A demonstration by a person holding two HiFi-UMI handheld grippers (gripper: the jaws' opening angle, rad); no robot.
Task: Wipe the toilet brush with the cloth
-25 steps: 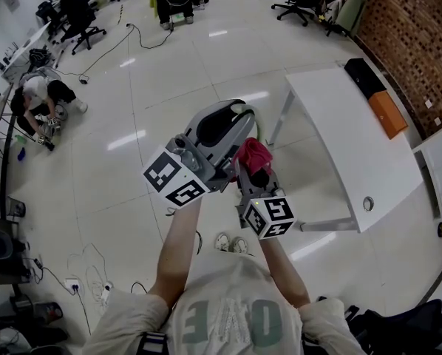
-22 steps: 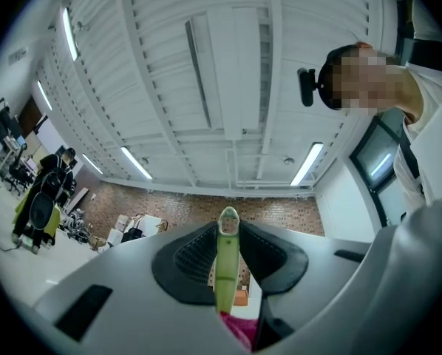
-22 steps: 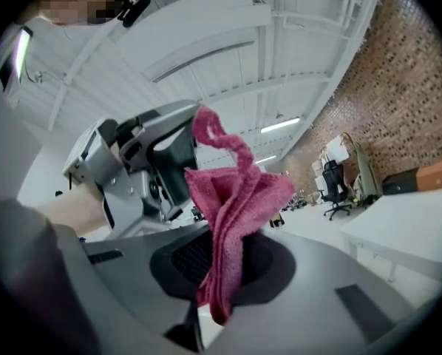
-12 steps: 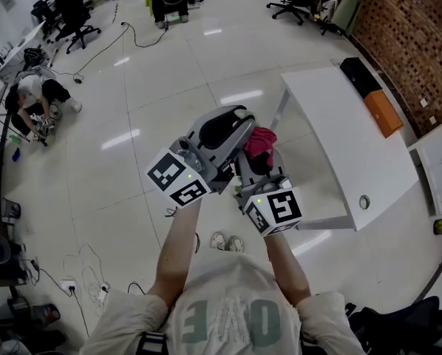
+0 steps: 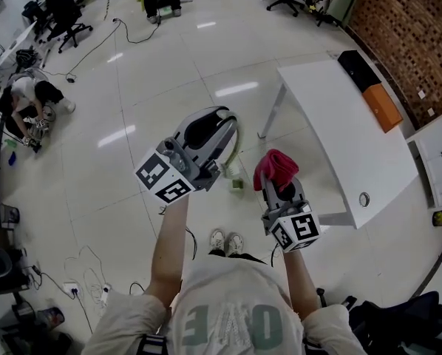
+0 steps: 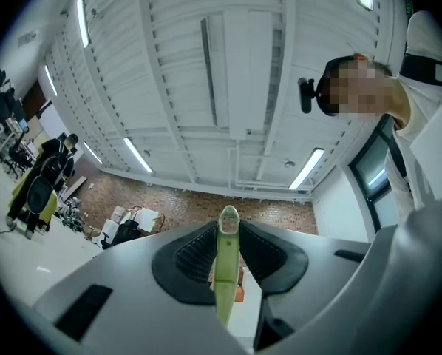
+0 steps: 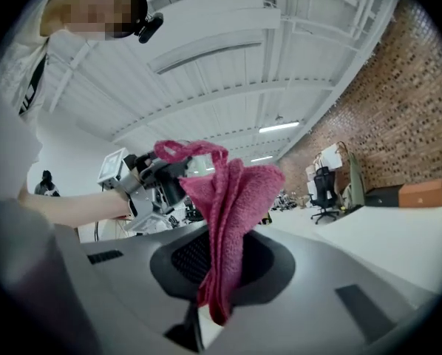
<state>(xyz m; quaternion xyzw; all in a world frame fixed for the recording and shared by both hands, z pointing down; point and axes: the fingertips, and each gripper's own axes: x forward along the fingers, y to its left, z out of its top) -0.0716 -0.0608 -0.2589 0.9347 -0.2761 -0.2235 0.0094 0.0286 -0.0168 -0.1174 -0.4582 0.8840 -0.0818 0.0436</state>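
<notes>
left gripper (image 5: pixel 222 130): clamped on the toilet brush (image 6: pixel 225 272), pale green handle pinched between both pads, tip poking up past the jaws
brush position: held in the air over the white floor, handle curving down from the jaws to a greenish end in the head view
right gripper (image 5: pixel 276 187): clamped on the cloth (image 7: pixel 228 205), jaws closed onto the folded fabric
cloth: pink-red terry, bunched above the jaws, loose tail hanging below the pads
brush vs cloth: apart, clear gap between them in the head view, no contact
marker cubes: black-and-white square codes only, no readable text
shirt (image 5: pixel 228 320): large pale-green letters across the chest, upside down from the head view, reading unsure
white table (image 5: pixel 339 124): right of the grippers, carrying an orange box (image 5: pixel 382 106) and a black box (image 5: pixel 354 69), no label legible on either
background: crouching person (image 5: pixel 29 98) far left, office chairs at the top edge
</notes>
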